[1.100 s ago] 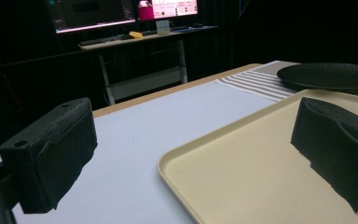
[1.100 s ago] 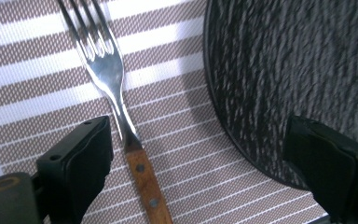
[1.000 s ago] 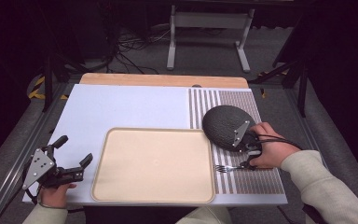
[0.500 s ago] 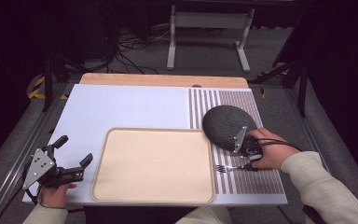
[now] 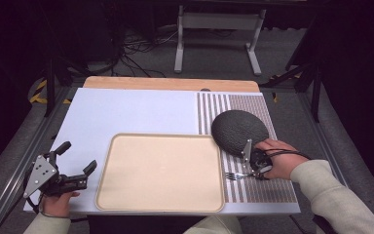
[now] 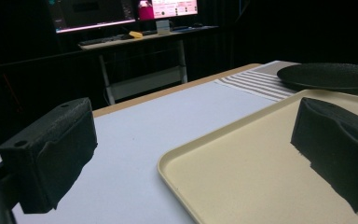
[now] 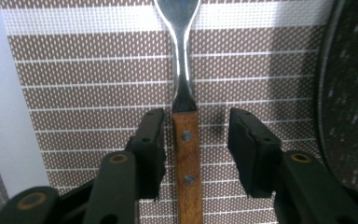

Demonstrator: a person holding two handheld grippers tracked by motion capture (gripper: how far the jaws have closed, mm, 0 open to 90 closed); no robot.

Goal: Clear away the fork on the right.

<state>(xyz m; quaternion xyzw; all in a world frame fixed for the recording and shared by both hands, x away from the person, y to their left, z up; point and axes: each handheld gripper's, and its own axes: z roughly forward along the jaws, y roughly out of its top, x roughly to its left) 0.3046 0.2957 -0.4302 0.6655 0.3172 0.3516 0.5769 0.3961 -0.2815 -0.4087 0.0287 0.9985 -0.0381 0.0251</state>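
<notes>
While the left claw (image 5: 78, 167) gapes wide beside the tray (image 5: 159, 207), the right claw (image 7: 195, 140), closing, straddles the fork (image 7: 185, 126) handle, one pad not yet touching.

One fork (image 5: 238, 175), one plate (image 5: 239, 131), one tray (image 5: 160, 170).

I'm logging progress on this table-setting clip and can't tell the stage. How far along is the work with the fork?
Done: nothing looks moved yet; the beige tray is bare and the dark plate sits on the striped mat. In hand: the right gripper straddles the fork at its wooden handle, jaws just closing, a gap showing on one side. Left: finishing the grasp and lifting. The left gripper waits open beside the tray.
</notes>
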